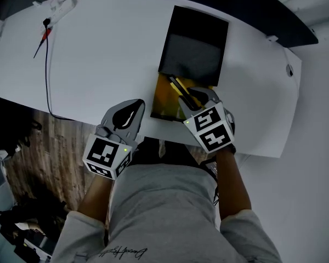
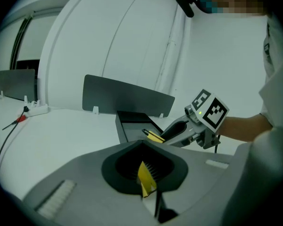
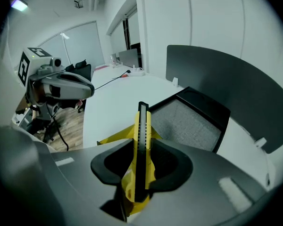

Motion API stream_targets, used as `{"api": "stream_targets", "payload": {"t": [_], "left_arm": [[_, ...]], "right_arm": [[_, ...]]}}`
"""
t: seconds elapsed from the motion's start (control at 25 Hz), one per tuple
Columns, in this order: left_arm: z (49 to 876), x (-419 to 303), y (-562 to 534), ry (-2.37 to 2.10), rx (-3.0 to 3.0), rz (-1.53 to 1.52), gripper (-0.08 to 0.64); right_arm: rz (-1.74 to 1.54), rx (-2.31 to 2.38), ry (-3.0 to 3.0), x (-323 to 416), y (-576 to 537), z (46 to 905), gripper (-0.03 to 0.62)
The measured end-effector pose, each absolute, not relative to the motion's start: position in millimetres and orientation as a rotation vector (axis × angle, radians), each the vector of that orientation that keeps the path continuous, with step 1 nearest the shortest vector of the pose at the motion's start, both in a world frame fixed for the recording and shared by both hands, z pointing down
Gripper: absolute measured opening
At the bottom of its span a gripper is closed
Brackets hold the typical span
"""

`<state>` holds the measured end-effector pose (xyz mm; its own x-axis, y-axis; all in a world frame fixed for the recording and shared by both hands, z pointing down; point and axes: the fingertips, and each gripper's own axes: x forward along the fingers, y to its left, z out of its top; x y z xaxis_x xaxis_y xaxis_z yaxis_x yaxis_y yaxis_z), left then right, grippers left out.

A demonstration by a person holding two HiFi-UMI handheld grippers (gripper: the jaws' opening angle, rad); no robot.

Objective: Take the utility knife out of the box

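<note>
An open black box (image 1: 194,45) with grey foam lining lies on the white table (image 1: 98,64). A yellow sheet (image 1: 165,100) lies at its near end. My right gripper (image 1: 193,98) is shut on the yellow-and-black utility knife (image 1: 179,86) and holds it just above the yellow sheet. In the right gripper view the knife (image 3: 141,140) stands up between the jaws, in front of the box (image 3: 193,121). My left gripper (image 1: 136,109) hovers left of the box at the table's near edge. It is shut on a small yellow piece (image 2: 145,177). The left gripper view shows the knife (image 2: 153,135) by the box (image 2: 132,121).
A thin black cable with a red-tipped plug (image 1: 45,33) runs down the table's left side. A grey divider panel (image 2: 127,98) stands behind the box. The table's near edge runs just under both grippers, with wooden floor (image 1: 44,141) below.
</note>
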<state>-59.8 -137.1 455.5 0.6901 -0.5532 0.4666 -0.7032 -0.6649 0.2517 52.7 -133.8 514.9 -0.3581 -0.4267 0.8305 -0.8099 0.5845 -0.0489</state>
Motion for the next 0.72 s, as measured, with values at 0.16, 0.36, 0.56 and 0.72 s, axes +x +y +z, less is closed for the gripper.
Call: {"api": "stream_targets", "payload": {"t": [0.16, 0.36, 0.56, 0.72], "left_arm": [[446, -50, -137, -0.968, 2.51, 0.482, 0.002], [431, -42, -142, -0.98, 2.542, 0.461, 0.002], [413, -39, -146, -1.0, 2.572, 0.443, 0.002], [402, -35, -143, -1.002, 2.598, 0.434, 0.002]], "right_arm": [[0.566, 1.012, -2.021, 58, -134, 495, 0.132], [0.549, 1.03, -2.064, 64, -131, 473, 0.132], [0.517, 1.056, -2.098, 69, -130, 450, 0.132], [0.516, 1.08, -2.14, 72, -127, 435, 0.132]]}}
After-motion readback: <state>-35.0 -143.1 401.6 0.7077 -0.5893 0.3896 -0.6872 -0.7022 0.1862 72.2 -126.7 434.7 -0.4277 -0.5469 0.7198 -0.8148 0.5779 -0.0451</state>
